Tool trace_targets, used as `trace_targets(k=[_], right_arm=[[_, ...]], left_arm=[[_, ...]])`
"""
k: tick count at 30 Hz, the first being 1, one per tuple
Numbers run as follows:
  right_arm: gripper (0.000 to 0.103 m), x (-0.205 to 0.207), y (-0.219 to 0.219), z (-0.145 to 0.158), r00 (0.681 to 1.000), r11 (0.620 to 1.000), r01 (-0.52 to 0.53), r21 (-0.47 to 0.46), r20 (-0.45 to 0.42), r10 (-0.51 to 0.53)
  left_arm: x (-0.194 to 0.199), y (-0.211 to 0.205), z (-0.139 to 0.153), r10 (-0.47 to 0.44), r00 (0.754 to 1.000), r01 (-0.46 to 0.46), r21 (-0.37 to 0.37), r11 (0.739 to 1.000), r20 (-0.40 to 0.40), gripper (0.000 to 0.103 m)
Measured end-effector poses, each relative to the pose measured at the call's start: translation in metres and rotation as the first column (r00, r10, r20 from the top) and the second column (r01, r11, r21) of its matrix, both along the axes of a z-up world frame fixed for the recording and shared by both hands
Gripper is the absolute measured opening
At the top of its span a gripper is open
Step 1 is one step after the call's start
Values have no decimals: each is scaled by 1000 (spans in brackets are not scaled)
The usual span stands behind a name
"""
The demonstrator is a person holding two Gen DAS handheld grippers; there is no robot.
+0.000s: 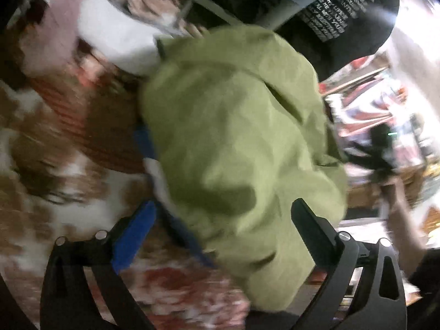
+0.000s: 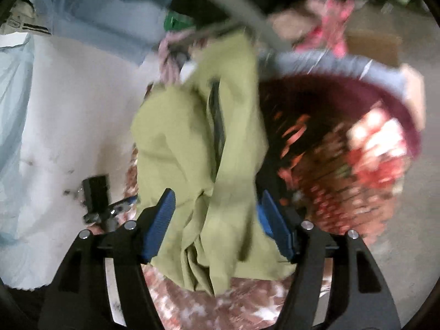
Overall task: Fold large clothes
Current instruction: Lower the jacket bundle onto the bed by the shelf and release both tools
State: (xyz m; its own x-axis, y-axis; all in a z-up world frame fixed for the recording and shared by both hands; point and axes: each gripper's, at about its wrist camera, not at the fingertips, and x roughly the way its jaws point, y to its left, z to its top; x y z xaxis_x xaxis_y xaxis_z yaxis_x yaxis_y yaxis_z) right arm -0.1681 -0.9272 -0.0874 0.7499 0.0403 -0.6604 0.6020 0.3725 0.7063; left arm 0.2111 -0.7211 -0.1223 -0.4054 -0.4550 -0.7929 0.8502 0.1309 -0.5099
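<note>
A: Count the clothes you have in front of you.

B: One green garment (image 1: 236,148), bunched and creased. It lies draped over a red-and-white patterned cloth (image 2: 220,299), just beside one dark red basket (image 2: 385,104). In the right wrist view the basket sits to the garment's right, a pale sheet (image 2: 68,110) to its left.

A: Your left tool (image 1: 220,225)?

B: Two fingers, spread wide. The garment lies between them; the blue pad (image 1: 134,236) stands clear of it, and the pictures are too blurred to say whether the other finger touches.

A: Your right tool (image 2: 217,220)?

B: Also two fingers, apart. The garment runs down between the two blue pads (image 2: 159,220); whether they brush the cloth you cannot tell.

A: Anything else near the garment?

B: One small black object (image 2: 95,192) on the sheet, left of the garment.
</note>
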Motion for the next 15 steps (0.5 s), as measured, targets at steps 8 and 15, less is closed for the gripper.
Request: trace_targets(k=[8,15], right_arm=[[98,97,64,84,864,776,-245,-581,-494,-97],[86,161,34,-24,777,836,-268,-478,-621,-105]], left_arm=[[-54,-12,92,137,872,-15,-254,967,471,98],[-88,-72,32,46,918,-1,-115,993,394,96]])
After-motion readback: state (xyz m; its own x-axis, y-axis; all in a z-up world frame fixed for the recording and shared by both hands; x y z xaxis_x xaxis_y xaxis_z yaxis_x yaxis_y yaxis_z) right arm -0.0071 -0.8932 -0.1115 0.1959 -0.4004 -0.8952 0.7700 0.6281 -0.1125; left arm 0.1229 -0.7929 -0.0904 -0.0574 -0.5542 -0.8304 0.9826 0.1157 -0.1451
